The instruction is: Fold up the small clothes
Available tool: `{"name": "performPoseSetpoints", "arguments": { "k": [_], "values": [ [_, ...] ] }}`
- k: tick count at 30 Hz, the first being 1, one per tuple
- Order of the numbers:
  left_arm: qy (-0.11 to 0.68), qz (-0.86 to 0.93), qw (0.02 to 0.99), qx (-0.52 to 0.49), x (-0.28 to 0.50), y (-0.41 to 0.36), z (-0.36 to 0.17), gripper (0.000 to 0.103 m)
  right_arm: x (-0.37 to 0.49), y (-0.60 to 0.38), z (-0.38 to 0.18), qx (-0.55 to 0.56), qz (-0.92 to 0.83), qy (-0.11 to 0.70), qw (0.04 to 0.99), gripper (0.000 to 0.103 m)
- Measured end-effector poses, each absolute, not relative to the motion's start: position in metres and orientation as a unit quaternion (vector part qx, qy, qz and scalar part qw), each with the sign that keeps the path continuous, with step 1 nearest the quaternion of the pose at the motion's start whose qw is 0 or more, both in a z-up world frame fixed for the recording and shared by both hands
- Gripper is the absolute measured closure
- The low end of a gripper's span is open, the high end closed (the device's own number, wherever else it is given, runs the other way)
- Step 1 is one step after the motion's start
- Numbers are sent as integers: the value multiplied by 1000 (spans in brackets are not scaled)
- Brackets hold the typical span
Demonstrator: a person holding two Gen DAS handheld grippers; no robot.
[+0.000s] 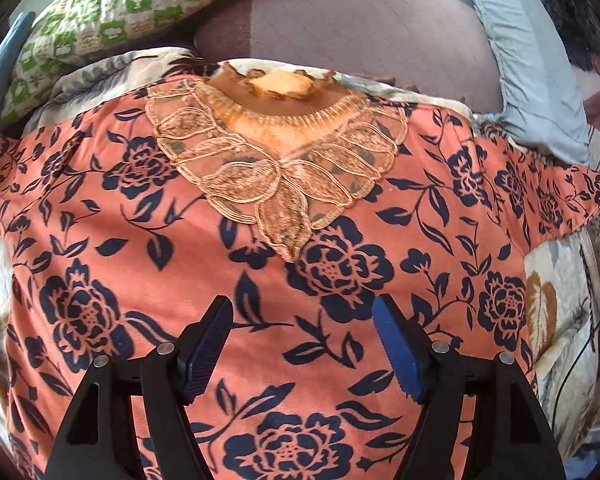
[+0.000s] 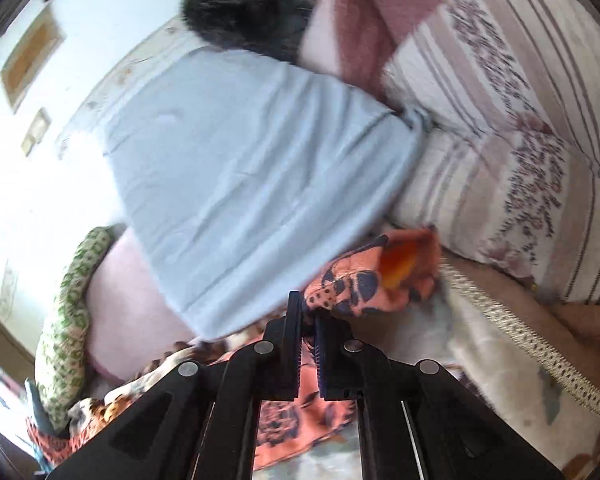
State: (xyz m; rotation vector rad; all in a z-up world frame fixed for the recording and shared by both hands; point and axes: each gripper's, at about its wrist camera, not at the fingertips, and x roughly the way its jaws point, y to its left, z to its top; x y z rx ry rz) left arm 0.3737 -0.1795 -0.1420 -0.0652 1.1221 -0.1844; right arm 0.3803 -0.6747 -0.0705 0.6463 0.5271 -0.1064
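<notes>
Floral blouse [image 1: 204, 264], orange with navy roses and a lace collar [image 1: 280, 172], lies spread face-up on a patterned bedspread [image 1: 556, 300], with 1 sleeve out to each side. Left gripper [image 1: 302, 348] hovers released above its chest. Right gripper [image 2: 306, 344] is clenched on a sleeve edge, lifting it near a pale blue pillow [image 2: 240, 168]. Judging by this, the first sleeve fold is in hand; next, that sleeve needs carrying inward across the body. No readable writing; the striped pillow's [image 2: 520, 128] script is blurred.

The left tool [image 1: 302, 320] hangs with jaws wide apart, while the right tool [image 2: 308, 312] is clamped tight.
</notes>
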Motion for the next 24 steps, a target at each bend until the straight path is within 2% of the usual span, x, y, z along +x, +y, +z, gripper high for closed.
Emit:
{"name": "performPoseSetpoints", "arguments": {
  "k": [8,12,17,21,24],
  "values": [
    [509,-51,855,-85,352,-86,-105,32,402,-459,-19,282,152,269,909,98],
    [501,-30,858,-113,321,-29,-90,32,404,-317,-23,275,245,309,877,98],
    [486,11,863,-133,279,35,-68,32,405,-159,-56,240,307,379,839,98],
    [486,35,857,-165,264,77,-72,32,400,-77,-94,185,305,463,812,81],
    [490,33,853,-175,264,85,-77,32,389,-77,-98,186,304,475,804,80]
  ]
}}
